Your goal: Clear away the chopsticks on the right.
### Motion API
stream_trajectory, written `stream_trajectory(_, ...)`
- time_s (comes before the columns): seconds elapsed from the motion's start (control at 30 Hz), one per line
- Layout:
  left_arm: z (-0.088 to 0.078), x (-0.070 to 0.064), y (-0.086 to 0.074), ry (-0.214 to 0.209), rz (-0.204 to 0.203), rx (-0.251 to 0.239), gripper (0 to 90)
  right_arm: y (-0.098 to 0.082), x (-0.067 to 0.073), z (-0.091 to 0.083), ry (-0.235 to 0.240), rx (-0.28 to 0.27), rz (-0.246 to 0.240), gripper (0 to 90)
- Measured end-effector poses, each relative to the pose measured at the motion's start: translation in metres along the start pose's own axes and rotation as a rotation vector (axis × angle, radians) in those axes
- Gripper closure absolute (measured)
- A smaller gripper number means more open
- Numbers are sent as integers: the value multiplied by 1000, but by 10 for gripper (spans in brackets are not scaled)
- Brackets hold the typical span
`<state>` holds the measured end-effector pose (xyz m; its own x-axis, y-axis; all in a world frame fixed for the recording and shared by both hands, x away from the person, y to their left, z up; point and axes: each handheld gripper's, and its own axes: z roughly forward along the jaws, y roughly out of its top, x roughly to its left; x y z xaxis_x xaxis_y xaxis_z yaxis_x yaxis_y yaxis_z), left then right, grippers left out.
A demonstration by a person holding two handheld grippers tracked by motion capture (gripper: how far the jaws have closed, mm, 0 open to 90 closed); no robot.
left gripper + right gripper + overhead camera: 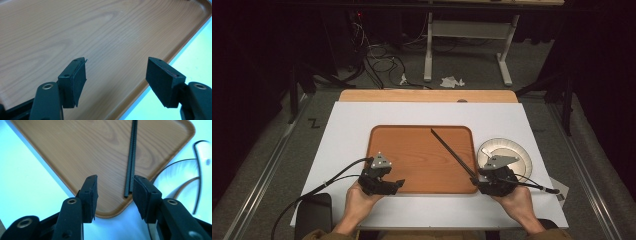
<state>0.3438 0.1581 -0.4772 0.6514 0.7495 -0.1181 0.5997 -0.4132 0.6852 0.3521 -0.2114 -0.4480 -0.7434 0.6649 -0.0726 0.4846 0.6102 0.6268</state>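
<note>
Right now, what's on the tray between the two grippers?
Bare wood. In the high view, the tray between the left gripper and right gripper holds nothing; the chopsticks lie beside the right one.

A dark room with grey carpet floor (472,70). At twelve o'clock stands a white-legged table frame (467,35); tangled cables (379,62) lie at eleven, crumpled paper (451,81) near the frame's feet. The desk (352,125) is white-topped.

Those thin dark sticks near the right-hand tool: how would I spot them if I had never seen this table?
Find the wooden tray in the middle of the white table. On its right half lie the black chopsticks, side by side, slanting from the far middle to the near right corner. They are the only long, thin, black things on the tray.
</note>
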Motion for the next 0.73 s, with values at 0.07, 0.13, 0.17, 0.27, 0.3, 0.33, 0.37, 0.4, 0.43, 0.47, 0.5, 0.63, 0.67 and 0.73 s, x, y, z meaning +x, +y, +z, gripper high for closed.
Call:
stream_trajectory(0.07, 0, 0, 0, -2, 1, 1, 324, -1, 2, 4, 7, -1, -6, 562)
stream_trajectory(0.13, 1, -1, -1, -3, -3, 6, 323, -2, 4, 8, 6, 11, -15, 562)
stream_trajectory(0.17, 1, -1, -1, -5, -1, 12, 323, -2, 4, 8, 6, 11, -15, 562)
stream_trajectory(0.27, 1, 0, -1, -3, -2, 9, 323, -3, 5, 14, 7, 18, -20, 561)
stream_trajectory(0.3, 0, -1, -1, -3, -1, 9, 324, -4, 6, 16, 9, 24, -20, 561)
stream_trajectory(0.33, 0, -1, -1, -5, -1, 7, 324, -5, 7, 18, 9, 27, -19, 561)
stream_trajectory(0.37, 1, -1, -1, -3, -2, 7, 324, -5, 7, 19, 8, 31, -25, 561)
stream_trajectory(0.4, 1, -1, -1, -3, -2, 8, 323, -6, 9, 22, 7, 35, -31, 561)
stream_trajectory(0.43, 1, -1, -1, -4, -3, 10, 324, -6, 9, 22, 11, 37, -29, 561)
stream_trajectory(0.47, 1, -1, -1, -4, -3, 10, 324, -6, 10, 24, 9, 32, -30, 561)
stream_trajectory(0.5, 1, -1, -1, -4, -3, 10, 323, -6, 9, 24, 9, 41, -38, 561)
stream_trajectory(0.63, 1, -1, -1, -3, 2, 9, 323, -6, 10, 24, 4, 35, -38, 564)
stream_trajectory(0.67, 1, -1, -1, -3, 2, 9, 323, -5, 9, 23, 2, 40, -38, 564)
stream_trajectory(0.73, 2, 0, -1, -5, -3, 12, 324, -5, 9, 24, 0, 35, -37, 564)
